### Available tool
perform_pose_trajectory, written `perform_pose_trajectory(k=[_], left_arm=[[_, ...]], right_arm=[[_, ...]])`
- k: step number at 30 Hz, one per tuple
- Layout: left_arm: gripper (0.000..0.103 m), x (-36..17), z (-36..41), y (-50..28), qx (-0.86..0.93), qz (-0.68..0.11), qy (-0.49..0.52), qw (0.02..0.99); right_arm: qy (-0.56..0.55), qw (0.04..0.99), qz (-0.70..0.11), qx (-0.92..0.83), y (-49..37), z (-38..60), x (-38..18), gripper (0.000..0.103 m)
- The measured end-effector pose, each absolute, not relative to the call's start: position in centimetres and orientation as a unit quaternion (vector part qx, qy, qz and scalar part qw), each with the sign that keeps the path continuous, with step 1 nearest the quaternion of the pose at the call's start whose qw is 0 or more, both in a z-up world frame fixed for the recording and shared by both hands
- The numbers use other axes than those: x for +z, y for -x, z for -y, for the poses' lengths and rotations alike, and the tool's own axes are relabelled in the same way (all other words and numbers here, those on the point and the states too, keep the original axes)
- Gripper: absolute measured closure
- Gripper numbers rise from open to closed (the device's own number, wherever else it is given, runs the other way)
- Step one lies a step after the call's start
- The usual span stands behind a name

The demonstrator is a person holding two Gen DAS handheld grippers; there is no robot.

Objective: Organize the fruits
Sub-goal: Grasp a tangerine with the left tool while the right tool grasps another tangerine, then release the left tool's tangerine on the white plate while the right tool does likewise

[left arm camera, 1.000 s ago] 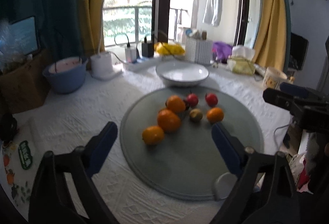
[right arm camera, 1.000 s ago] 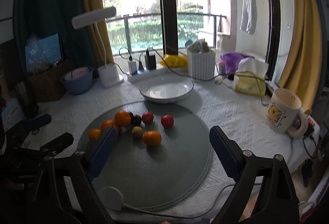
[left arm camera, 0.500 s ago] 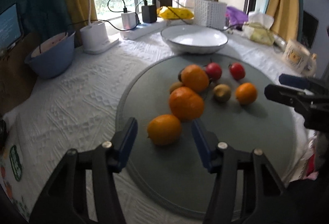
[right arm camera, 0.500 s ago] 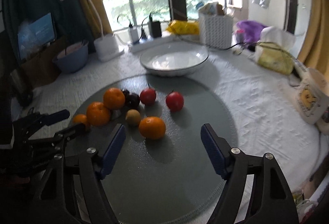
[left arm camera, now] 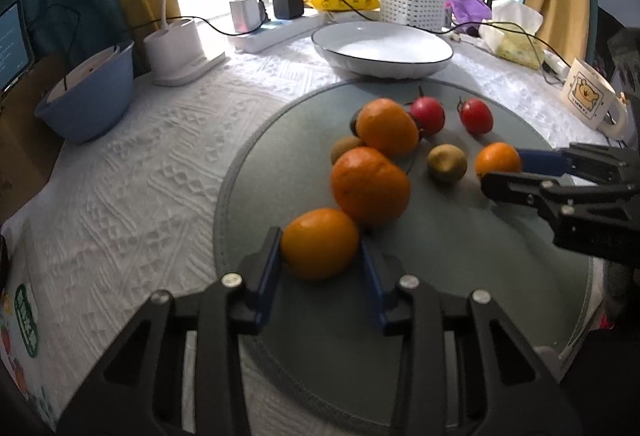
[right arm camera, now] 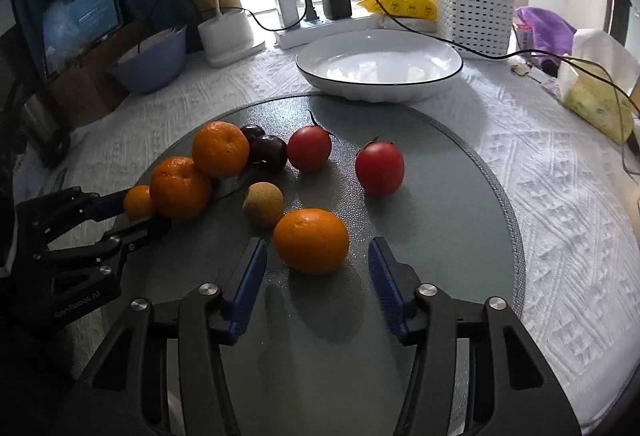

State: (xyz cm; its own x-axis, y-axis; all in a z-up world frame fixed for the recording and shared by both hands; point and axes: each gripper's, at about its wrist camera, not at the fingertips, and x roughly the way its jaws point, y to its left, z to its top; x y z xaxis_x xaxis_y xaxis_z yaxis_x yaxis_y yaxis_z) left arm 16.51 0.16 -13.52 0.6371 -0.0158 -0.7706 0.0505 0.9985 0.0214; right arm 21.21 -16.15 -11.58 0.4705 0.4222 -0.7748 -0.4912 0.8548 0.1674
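The small orange (left arm camera: 319, 243) lies at the lower centre of the left wrist view, on the near edge of the round grey mat (left arm camera: 440, 300). The left gripper (left arm camera: 319, 268) has its two blue fingers (left arm camera: 267, 268) closed against the sides of this orange, so it grasps it. The orange is almost round, a little flattened, with no clear long axis; I cannot tell where its stem points.

A bigger orange (left arm camera: 370, 185) touches it just behind. I think a lift could push this neighbour and make it roll toward the kiwi (left arm camera: 447, 163). A round skin may also slip between the fingers.

In the right wrist view, the right gripper (right arm camera: 318, 268) stands wide around another orange (right arm camera: 311, 240) without touching it. The white bowl (right arm camera: 380, 61) waits at the upper centre.
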Motion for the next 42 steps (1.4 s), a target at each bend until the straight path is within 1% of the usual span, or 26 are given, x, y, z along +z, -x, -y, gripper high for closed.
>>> perform_pose_trajectory(k=[1,2,13,26,32,38,42], left_arm=[[0.064,-13.4,-0.2,-16.5,-0.02,-0.425,-0.022,0.905],[0.064,-13.2,-0.2,-16.4,-0.021,-0.423,-0.024,0.905],[0.064,-9.8,-0.5,-16.6,-0.017,-0.385,-0.027,0.922],[0.064,-7.3,-0.6,-20.5,-0.036,-0.345,-0.019,0.938],[0.064,-6.7,-0.9,-23.8,-0.068,-0.346,0.008,0.936],[0.064,-6.4,-0.4,-26.5,-0.086,-0.345,0.005,0.935],[0.064,-6.5,-0.4,-28.5,-0.096,-0.365,0.026,0.926]], right_arm=[[0.042,0.856,-0.439,0.272,-21.3,16.1,-11.5,0.06],[0.046,0.856,-0.436,0.275,-21.2,16.0,-11.4,0.063],[0.035,0.871,-0.408,0.273,-22.3,17.5,-9.7,0.063],[0.028,0.892,-0.382,0.238,-25.5,20.1,-8.3,0.063],[0.034,0.901,-0.368,0.229,-27.5,20.5,-7.5,0.063],[0.033,0.904,-0.358,0.231,-29.6,19.8,-7.0,0.063],[0.034,0.903,-0.356,0.238,-30.9,18.8,-7.0,0.063]])
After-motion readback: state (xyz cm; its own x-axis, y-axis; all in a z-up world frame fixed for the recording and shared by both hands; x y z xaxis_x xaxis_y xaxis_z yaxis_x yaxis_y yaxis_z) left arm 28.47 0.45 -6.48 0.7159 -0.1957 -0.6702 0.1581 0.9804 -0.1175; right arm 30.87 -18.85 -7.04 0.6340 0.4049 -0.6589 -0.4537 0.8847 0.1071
